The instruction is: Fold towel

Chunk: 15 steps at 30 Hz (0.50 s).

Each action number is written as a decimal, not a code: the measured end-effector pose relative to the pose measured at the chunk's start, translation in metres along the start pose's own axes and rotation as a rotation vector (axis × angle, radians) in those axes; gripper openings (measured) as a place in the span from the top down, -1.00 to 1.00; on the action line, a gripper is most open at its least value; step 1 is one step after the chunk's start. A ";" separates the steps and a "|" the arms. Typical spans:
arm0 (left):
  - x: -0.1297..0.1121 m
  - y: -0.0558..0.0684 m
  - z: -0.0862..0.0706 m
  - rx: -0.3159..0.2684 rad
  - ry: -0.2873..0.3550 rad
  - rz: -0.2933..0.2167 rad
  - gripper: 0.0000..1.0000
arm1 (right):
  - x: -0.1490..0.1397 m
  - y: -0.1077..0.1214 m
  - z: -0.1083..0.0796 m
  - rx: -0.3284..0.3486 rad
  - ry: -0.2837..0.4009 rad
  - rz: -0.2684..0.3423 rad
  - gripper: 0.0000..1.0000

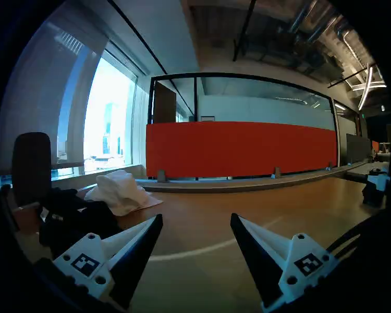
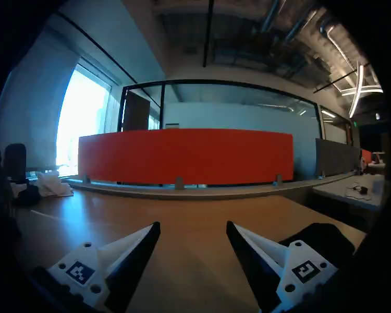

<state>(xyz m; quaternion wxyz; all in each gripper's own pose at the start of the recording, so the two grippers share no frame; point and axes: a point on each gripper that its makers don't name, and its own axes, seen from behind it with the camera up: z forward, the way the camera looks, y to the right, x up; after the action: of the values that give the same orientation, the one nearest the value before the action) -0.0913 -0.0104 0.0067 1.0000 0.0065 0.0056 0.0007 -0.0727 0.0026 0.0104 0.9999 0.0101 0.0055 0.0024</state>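
Note:
A crumpled white towel (image 1: 120,191) lies in a heap on the wooden table (image 1: 237,208), far left, ahead of my left gripper (image 1: 195,225). That gripper stands open just above the tabletop with nothing between its fingers. In the right gripper view the same towel (image 2: 53,185) is small and far off at the left. My right gripper (image 2: 193,231) is also open and empty, low over the bare table (image 2: 195,219).
A pile of black cloth (image 1: 73,216) lies beside the towel, with a dark chair back (image 1: 31,167) behind it. A red divider panel (image 1: 237,148) runs along the table's far edge. Another dark cloth (image 2: 320,235) lies at the right. Windows are on the left.

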 end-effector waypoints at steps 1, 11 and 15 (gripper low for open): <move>0.000 0.000 0.000 0.000 0.000 0.000 -0.93 | 0.000 0.000 0.000 0.000 0.000 0.000 -0.96; 0.000 0.000 0.000 0.000 0.000 0.000 -0.93 | 0.001 0.000 -0.001 -0.001 0.000 0.000 -0.99; 0.000 0.000 0.000 0.000 0.000 0.000 -0.93 | 0.000 0.000 -0.001 -0.001 0.001 0.000 -0.98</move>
<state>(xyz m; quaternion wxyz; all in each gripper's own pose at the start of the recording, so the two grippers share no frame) -0.0910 -0.0105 0.0063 1.0000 0.0065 0.0055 0.0006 -0.0723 0.0028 0.0097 0.9999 0.0096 0.0058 0.0026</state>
